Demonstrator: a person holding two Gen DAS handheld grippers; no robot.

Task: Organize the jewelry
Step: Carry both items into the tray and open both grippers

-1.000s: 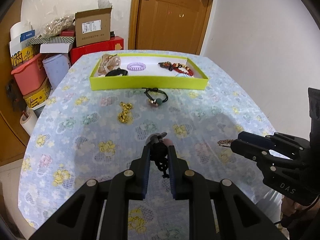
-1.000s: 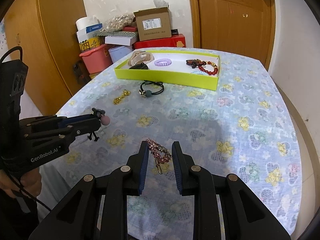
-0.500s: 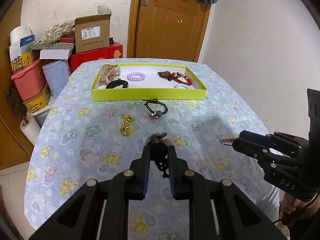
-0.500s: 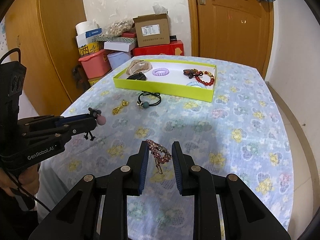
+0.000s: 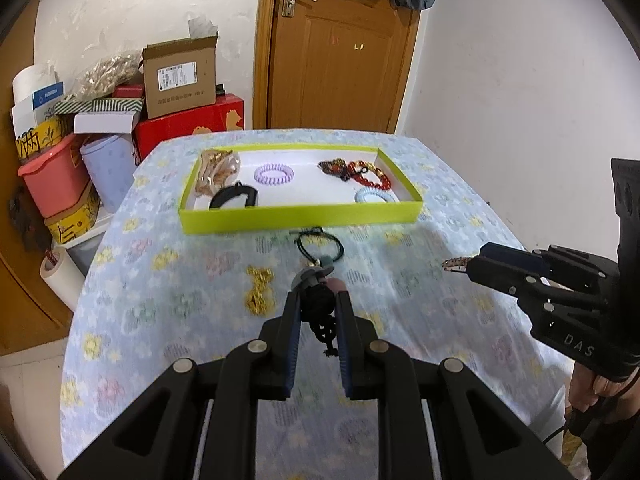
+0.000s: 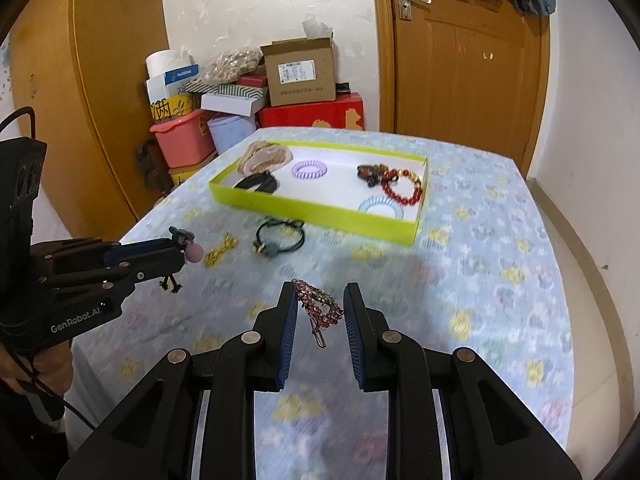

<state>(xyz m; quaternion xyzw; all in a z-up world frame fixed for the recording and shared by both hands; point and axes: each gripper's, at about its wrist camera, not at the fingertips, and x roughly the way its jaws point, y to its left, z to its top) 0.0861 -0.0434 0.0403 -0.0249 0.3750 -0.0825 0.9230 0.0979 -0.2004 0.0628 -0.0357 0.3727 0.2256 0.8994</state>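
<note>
A dark hair tie (image 5: 320, 304) with a pink bead is sitting pinched in the left gripper (image 5: 318, 312), raised above the flowered tablecloth (image 5: 180, 280). Beside it, the right gripper (image 6: 319, 312) is clamping a sparkly pink hair clip (image 6: 320, 306). Just ahead of both, a gold chain (image 5: 259, 288) and a black hair tie (image 5: 320, 246) are lying on the cloth; beyond them, the yellow-green tray (image 5: 300, 216) is holding a purple coil (image 5: 274, 174) and red beads (image 5: 370, 174).
</note>
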